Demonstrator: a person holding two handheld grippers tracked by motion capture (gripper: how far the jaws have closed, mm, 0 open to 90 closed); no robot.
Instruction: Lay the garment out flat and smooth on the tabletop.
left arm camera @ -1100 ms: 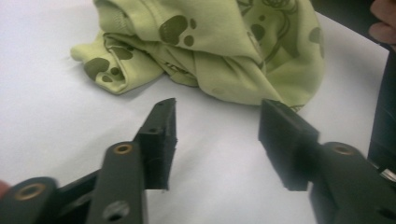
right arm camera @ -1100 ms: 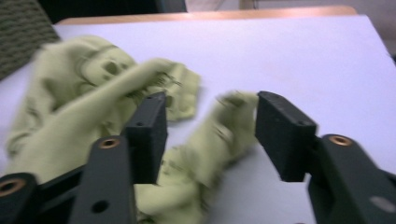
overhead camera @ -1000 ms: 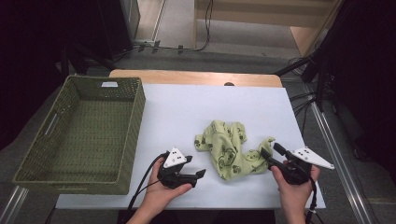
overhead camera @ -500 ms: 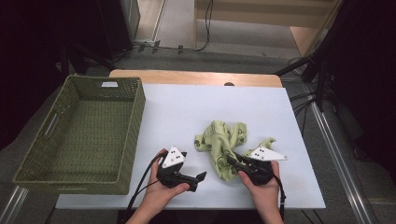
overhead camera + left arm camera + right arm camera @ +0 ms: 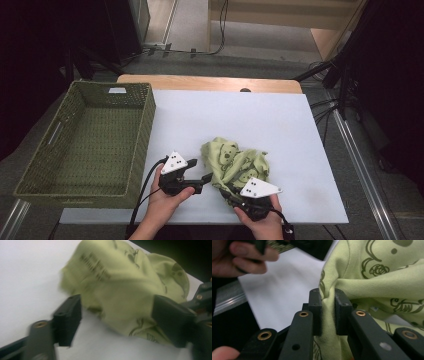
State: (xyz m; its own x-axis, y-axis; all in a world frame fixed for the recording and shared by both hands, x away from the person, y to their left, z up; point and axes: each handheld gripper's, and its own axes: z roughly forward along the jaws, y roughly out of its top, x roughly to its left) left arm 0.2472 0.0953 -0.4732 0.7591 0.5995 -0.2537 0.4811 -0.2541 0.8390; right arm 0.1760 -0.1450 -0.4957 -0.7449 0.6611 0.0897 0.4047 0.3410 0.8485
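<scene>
Near edge of the desk (image 5: 300,125), two hands, one gripper each. Right gripper (image 5: 231,194): at the near edge, right of centre, grey three-cornered plate on top. Its jaws are pressed onto a fold of the garment's near hem; in the right gripper view (image 5: 328,312) the two black pads stand almost together with light green fabric pinched between them. Right hand (image 5: 260,217) comes in from the bottom edge.

Left gripper (image 5: 202,181): just left of the garment, near edge, left of centre, held in the left hand (image 5: 162,197). Its jaws have just been closing. In the left gripper view (image 5: 116,315) they are spread, one pad at either side of the garment's left bulge, neither clearly pressing on the cloth; the picture is blurred there.

One garment (image 5: 235,162): light green, small, printed with dark outline bear figures, crumpled in a heap. It lies on the white desk top in the near half, slightly right of centre, between the two grippers.

One basket (image 5: 145,130): woven, olive green, rectangular. It stands at the left edge of the desk, overhanging that side, well apart from the garment. A small white label (image 5: 117,90) lies on its far rim.

Far edge: a strip of bare wood (image 5: 210,83) shows beyond the white top.
</scene>
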